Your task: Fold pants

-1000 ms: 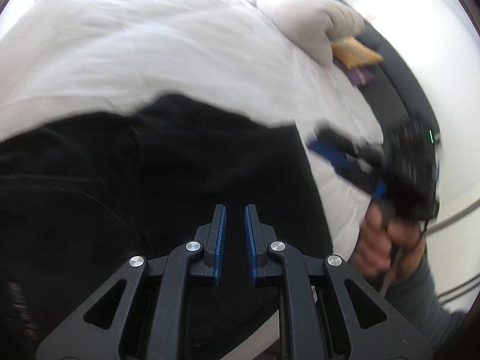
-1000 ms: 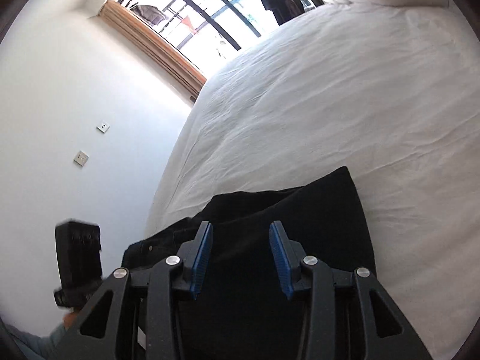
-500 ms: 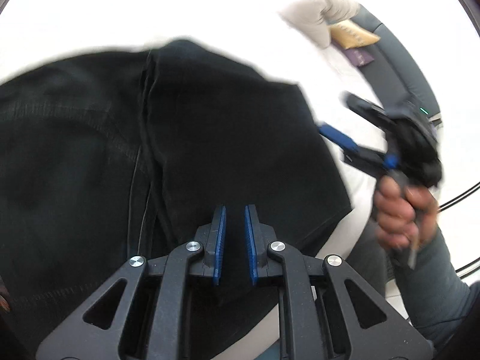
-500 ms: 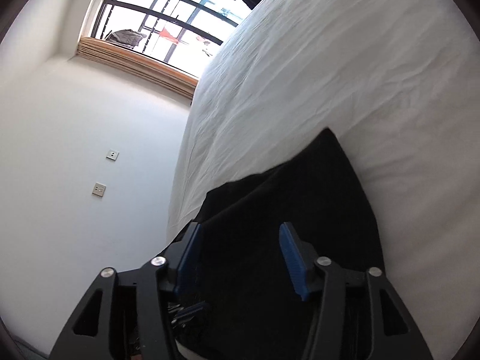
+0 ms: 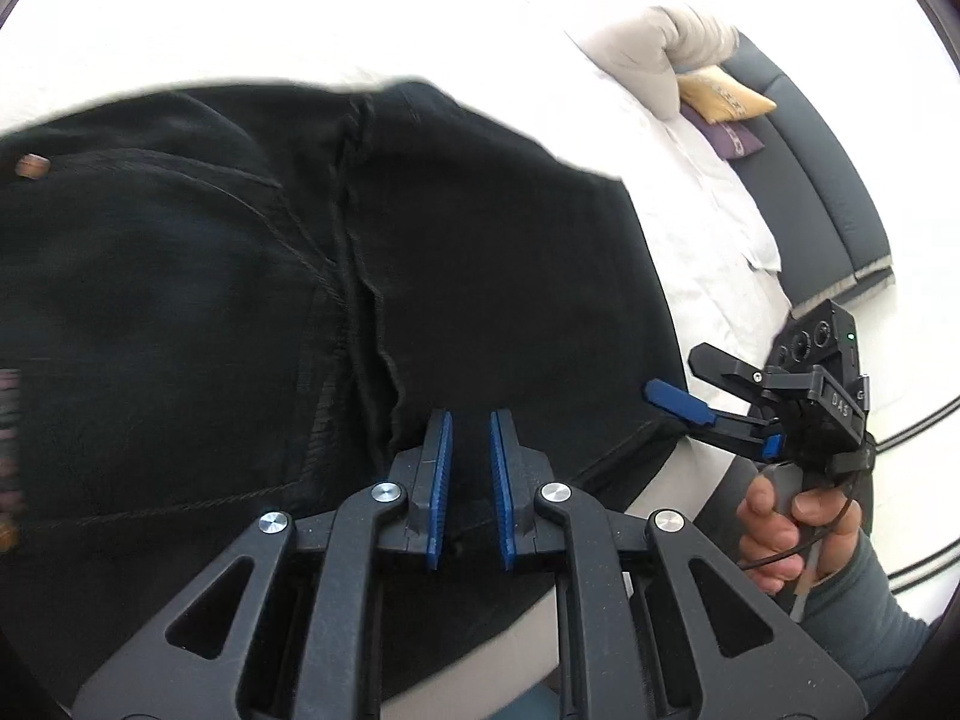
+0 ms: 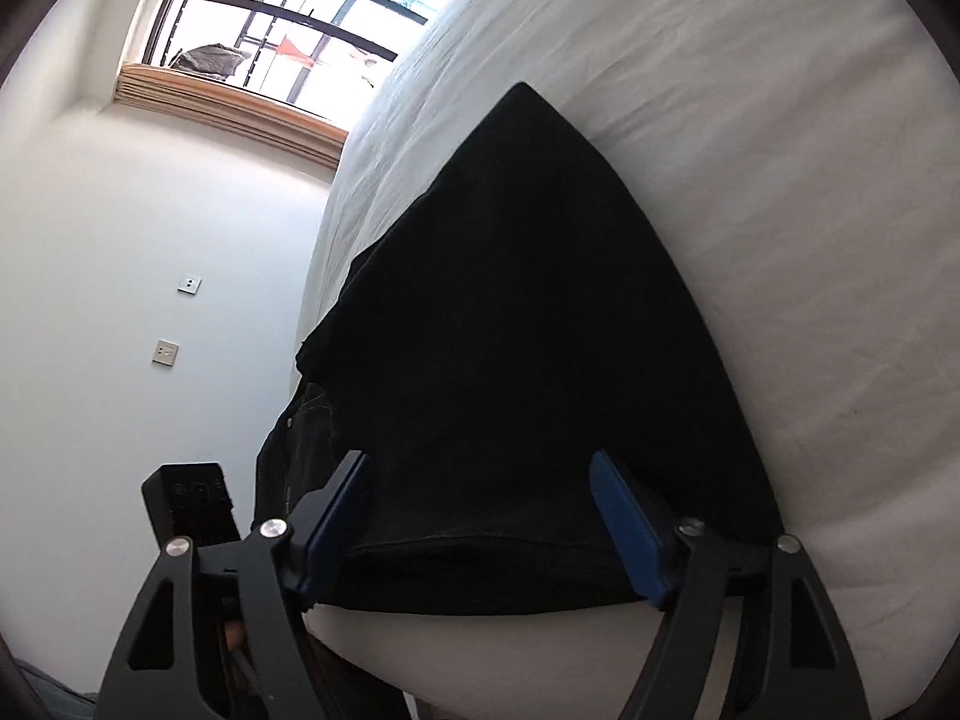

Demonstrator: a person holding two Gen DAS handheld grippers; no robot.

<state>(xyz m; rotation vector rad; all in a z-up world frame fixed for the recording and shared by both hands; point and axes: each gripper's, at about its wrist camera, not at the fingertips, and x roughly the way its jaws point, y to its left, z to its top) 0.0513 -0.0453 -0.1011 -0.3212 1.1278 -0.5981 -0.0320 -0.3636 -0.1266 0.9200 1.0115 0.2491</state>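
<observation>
Lying across the near edge of the white bed [image 6: 750, 138], the black pants [image 5: 480, 276] are already doubled over, and their hem end hangs slightly past the mattress lip toward the person. From the left wrist view the seams and a pocket line run away toward the far side, with a small brown button [image 5: 31, 167] at the far left. The left gripper [image 5: 467, 480] hovers over the near hem with its 2 blue pads nearly pressed together and nothing caught between them; dark cloth shows through the narrow gap, but it lies beneath, not pinched. The right gripper [image 6: 480, 528] has just been opening, and its jaws now stand wide apart, straddling the folded near edge without pressing on it, so nothing is held there either. In the left wrist view that same right gripper [image 5: 690, 381] comes in from the right, carried by a hand [image 5: 786, 528] in a grey sleeve. The fabric looks like heavy denim: soft enough to drape over the mattress edge, yet thick and stacked in layers at the hem, so I would judge it limp and fairly weighty instead of slippery. A good hold would be at the 2 corners of that near hem, taking all the layers deep between the pads; a shallow bite risks lifting only the top layer and dragging the fold askew. A pillow [image 5: 654, 54] sits at the far right, well apart.
</observation>
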